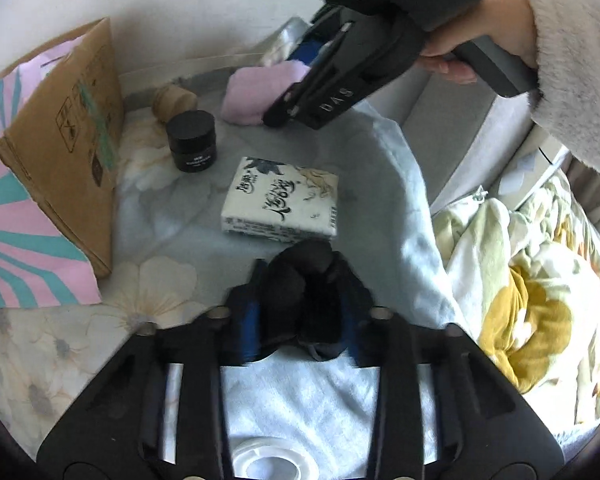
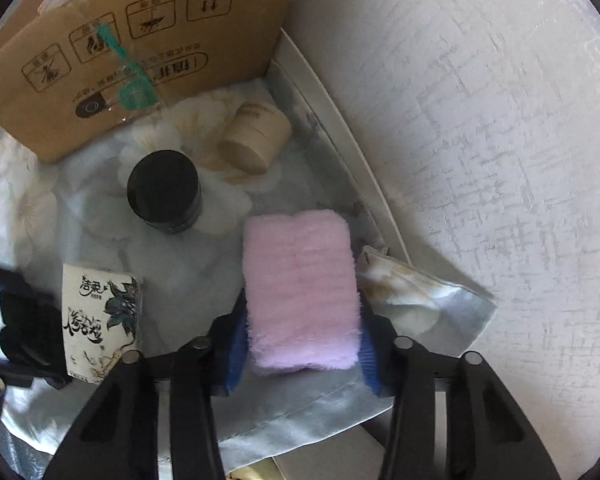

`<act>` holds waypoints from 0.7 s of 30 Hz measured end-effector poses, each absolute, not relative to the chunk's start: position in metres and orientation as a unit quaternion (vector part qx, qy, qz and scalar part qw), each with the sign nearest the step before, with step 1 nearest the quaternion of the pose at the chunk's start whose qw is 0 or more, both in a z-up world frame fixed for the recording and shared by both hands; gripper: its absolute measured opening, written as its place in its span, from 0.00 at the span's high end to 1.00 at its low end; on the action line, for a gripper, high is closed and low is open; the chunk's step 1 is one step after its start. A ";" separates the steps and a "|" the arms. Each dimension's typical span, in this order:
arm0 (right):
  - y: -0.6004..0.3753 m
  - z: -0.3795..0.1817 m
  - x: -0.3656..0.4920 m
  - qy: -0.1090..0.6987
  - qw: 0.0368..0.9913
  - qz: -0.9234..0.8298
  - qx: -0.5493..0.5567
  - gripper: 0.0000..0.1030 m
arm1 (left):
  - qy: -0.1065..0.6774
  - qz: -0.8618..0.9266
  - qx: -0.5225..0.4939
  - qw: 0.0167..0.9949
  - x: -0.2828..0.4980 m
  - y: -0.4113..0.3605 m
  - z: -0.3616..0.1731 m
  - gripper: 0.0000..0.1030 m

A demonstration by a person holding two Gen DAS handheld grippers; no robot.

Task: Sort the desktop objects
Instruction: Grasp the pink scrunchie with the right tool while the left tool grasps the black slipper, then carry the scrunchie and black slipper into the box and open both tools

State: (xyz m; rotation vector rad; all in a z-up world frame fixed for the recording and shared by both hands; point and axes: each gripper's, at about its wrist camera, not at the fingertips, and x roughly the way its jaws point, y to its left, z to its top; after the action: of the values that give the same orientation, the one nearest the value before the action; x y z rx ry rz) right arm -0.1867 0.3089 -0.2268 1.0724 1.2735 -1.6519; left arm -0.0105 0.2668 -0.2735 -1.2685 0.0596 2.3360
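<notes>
We had our left gripper (image 1: 300, 280) clamped tight on a bundle of black fabric (image 1: 300, 272), which sat on the floral cloth (image 1: 160, 292) just in front of the tissue pack (image 1: 280, 200). Our right gripper (image 2: 300, 344) had its blue pads (image 2: 236, 356) against both sides of the folded pink towel (image 2: 300, 292), lying near the wall (image 2: 480, 120). The black jar (image 2: 164, 192) stood upright between the towel and the cardboard box (image 2: 140, 52), with the beige jar (image 2: 256, 140) tipped on its side beside it.
</notes>
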 end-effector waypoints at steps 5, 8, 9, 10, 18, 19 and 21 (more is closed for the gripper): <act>0.309 -0.209 -0.189 0.475 0.392 -0.665 0.423 0.62 | 0.016 0.853 -0.461 0.243 -0.012 0.264 -0.268 0.84; 0.309 -0.198 -0.190 0.466 0.390 -0.671 0.425 0.62 | 0.010 0.852 -0.463 0.243 -0.014 0.261 -0.263 0.85; 0.309 -0.196 -0.190 0.464 0.390 -0.672 0.426 0.62 | 0.008 0.852 -0.463 0.243 -0.012 0.259 -0.261 0.85; 0.309 -0.194 -0.189 0.463 0.389 -0.673 0.426 0.62 | 0.006 0.852 -0.463 0.244 -0.011 0.257 -0.260 0.85; 0.303 -0.168 -0.180 0.448 0.373 -0.684 0.438 0.62 | -0.013 0.848 -0.462 0.258 -0.012 0.236 -0.227 0.85; 0.302 -0.162 -0.178 0.437 0.373 -0.688 0.443 0.62 | -0.012 0.848 -0.463 0.258 -0.013 0.233 -0.222 0.85; 0.300 -0.154 -0.175 0.428 0.369 -0.694 0.446 0.62 | -0.011 0.848 -0.460 0.261 -0.014 0.226 -0.212 0.85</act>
State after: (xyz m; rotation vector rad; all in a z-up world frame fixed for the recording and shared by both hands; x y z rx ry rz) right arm -0.1748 0.3004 -0.1541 1.1440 1.0987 -1.7816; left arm -0.0140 0.2257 -0.2119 -1.2462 -0.0309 2.2968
